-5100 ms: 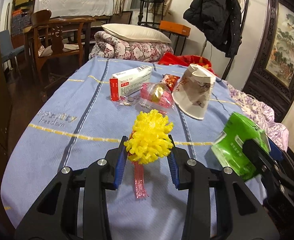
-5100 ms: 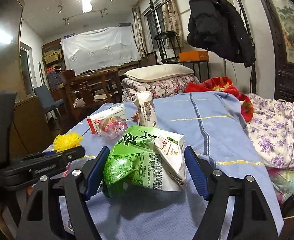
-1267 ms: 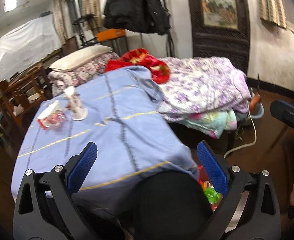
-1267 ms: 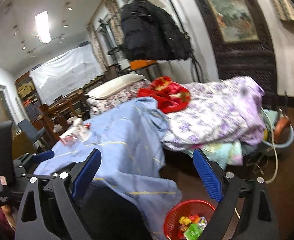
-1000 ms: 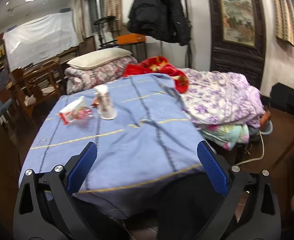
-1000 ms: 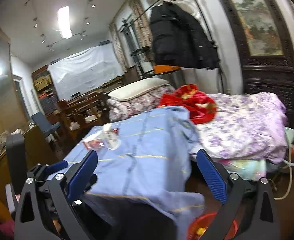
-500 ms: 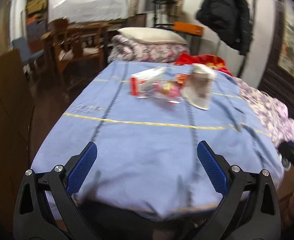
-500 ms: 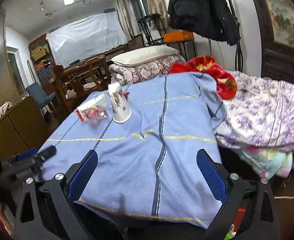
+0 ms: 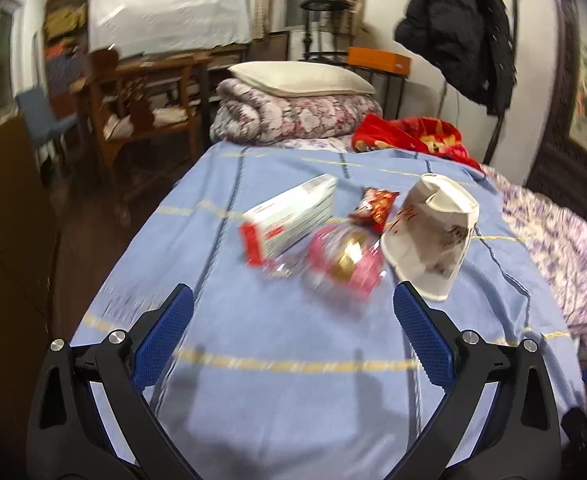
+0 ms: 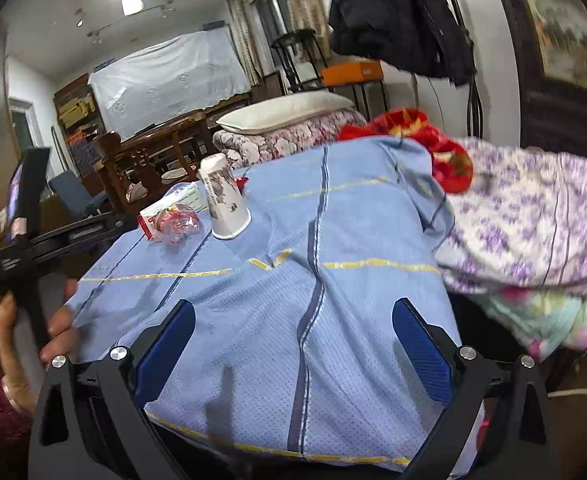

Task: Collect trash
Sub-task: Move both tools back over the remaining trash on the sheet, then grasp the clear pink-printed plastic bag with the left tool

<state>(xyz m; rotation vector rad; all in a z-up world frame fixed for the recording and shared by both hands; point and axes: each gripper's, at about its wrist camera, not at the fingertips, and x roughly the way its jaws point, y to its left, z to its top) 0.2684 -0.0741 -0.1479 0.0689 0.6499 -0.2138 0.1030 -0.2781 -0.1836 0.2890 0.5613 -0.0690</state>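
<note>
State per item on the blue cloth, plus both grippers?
left gripper: open, empty
right gripper: open, empty
paper cup: upside down, crushed
red-and-white box: lying flat, closed
pink wrapper: crumpled
red snack packet: lying flat

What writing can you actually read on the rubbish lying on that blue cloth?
None reads clearly.
White and red box: printed lines, too blurred.
Paper cup: red marks and a picture, illegible.
Red snack wrapper: pattern only, unreadable.
Blue cloth: faint lettering near the left claw, smeared.

Both tools, left tool [image 9: 292, 326] and right tool [image 10: 293, 338], now empty, have swung back over the blue cloth [image 9: 293, 344], seemingly nearer the trash.
</note>
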